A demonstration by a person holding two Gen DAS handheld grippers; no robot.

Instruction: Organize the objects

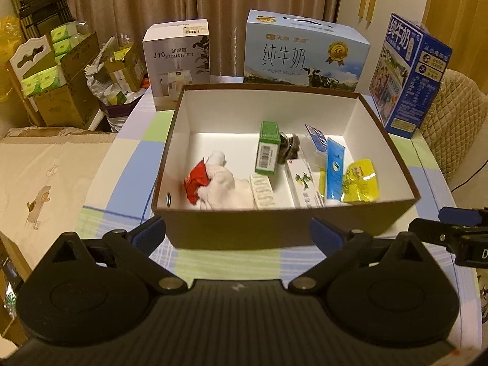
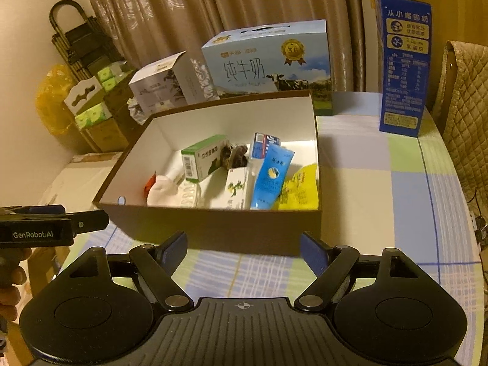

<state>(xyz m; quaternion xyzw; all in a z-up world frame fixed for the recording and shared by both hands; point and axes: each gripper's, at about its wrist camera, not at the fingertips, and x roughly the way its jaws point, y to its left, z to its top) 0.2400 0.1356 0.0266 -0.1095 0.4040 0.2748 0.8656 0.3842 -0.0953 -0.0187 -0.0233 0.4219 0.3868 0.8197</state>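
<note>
Status: the brown box (image 1: 283, 228) sits straight ahead of both grippers, its near wall just beyond the fingertips. Inside are all the small items on show: red packet (image 1: 195, 183) and white sock (image 1: 224, 184) toward the left, green carton (image 1: 267, 148) standing up mid-box with a dark object (image 1: 288, 149) behind it, white carton (image 1: 305, 187), blue tube (image 1: 335, 169) and yellow pouch (image 1: 361, 183) toward the right.

Left gripper (image 1: 238, 228): jaws spread wide, nothing between them. Right gripper (image 2: 244, 244): likewise spread and empty.

Judgement: gathering looks largely done. No loose small item shows on the checked tablecloth (image 2: 381, 201) around the box. Items lie jumbled and overlapping, so what remains may be tidying them inside, or nothing.

Surroundings: beyond the box stand a humidifier box (image 1: 177, 61) ahead-left, a pale milk case (image 1: 305, 52) dead ahead, and a dark blue milk carton (image 1: 408, 76) ahead-right. Stacked cardboard boxes (image 1: 61, 91) lie far left, off the table.

Obstructions: the tall box walls force any reach to come from above; the two grippers are near each other.
</note>
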